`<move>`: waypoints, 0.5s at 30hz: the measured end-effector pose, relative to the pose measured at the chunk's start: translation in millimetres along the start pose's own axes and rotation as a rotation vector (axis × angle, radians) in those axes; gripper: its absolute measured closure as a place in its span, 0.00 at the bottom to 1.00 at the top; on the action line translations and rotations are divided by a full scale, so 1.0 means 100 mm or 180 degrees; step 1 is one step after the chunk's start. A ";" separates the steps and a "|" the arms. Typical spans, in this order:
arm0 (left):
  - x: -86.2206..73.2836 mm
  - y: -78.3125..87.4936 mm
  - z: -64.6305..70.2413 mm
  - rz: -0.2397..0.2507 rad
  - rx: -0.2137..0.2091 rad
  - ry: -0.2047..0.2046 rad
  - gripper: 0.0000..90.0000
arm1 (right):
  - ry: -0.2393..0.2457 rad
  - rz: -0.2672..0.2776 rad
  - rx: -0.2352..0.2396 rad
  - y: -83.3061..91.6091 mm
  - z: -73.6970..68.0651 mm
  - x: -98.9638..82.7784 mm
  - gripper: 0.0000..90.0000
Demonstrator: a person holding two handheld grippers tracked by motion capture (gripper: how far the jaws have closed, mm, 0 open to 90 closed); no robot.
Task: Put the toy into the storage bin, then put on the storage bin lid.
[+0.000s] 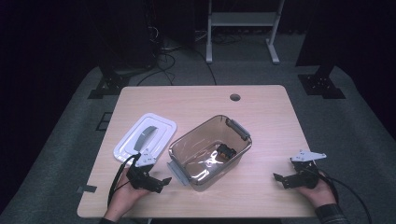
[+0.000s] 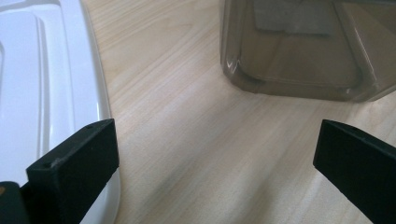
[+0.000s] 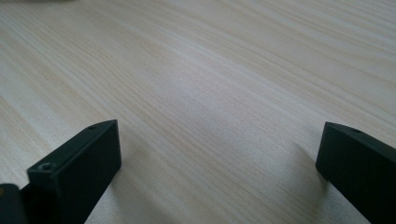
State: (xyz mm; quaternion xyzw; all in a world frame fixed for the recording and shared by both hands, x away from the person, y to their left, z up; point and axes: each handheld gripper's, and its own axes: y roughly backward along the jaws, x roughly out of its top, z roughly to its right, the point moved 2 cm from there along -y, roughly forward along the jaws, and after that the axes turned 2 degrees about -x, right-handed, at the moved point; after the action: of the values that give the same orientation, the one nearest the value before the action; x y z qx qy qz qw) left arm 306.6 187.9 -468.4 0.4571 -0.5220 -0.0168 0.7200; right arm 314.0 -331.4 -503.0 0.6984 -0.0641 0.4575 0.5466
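A pale wood surface (image 1: pixel 261 112) stands on grey carpet in a dark room. The smoky bin (image 1: pixel 210 151) sits at centre, its white lid (image 1: pixel 144 139) at nine o'clock. The left tool (image 1: pixel 156 183) and right tool (image 1: pixel 283 179), jaws wide and empty, flank it near the front edge; bare wood lies toward twelve.

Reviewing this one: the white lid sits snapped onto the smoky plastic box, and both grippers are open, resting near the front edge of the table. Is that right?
Not quite. The white lid is off the box: it lies flat on the table to the box's left, as the high view shows. The rest holds: the left gripper and right gripper are both open near the front edge.
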 end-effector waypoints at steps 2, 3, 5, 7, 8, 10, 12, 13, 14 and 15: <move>0.02 0.02 -0.02 0.0012 0.0015 0.0013 0.00 | 0.0000 0.0000 0.0000 0.00 0.00 0.00 0.00; 0.02 0.03 -0.03 0.0013 0.0020 0.0013 0.00 | 0.0001 0.0000 0.0000 0.00 0.00 0.00 0.00; 0.03 0.04 -0.05 0.0035 0.0030 0.0023 0.00 | 0.0000 0.0000 0.0000 0.00 0.00 0.00 0.00; 0.04 0.05 -0.06 0.0054 0.0030 0.0029 0.00 | -0.0001 -0.0001 0.0000 0.00 0.00 0.00 0.00; 0.05 0.05 -0.07 0.0053 0.0036 0.0034 0.00 | 0.0001 0.0000 -0.0001 0.00 0.00 0.00 0.00; 0.06 0.07 -0.09 0.0059 0.0053 0.0034 0.00 | -0.0001 -0.0001 0.0000 0.00 0.00 0.00 0.00; 0.07 0.07 -0.10 0.0054 0.0059 0.0038 0.00 | -0.0003 0.0001 -0.0003 0.00 0.00 0.00 0.00; 0.08 0.08 -0.13 0.0072 0.0068 0.0049 0.00 | -0.0002 0.0002 -0.0004 0.00 0.00 0.00 0.00; 0.08 0.08 -0.13 0.0072 0.0068 0.0049 0.00 | -0.0002 0.0002 -0.0004 0.00 0.00 0.00 0.00; 0.10 0.10 -0.15 0.0091 0.0077 0.0060 0.00 | -0.0003 0.0002 -0.0004 0.00 0.00 0.00 0.00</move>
State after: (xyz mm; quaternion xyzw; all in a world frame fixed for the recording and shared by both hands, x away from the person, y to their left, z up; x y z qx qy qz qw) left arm 318.3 198.4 -455.4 0.4583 -0.5218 0.0042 0.7194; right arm 314.5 -331.2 -503.0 0.6983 -0.0649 0.4574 0.5468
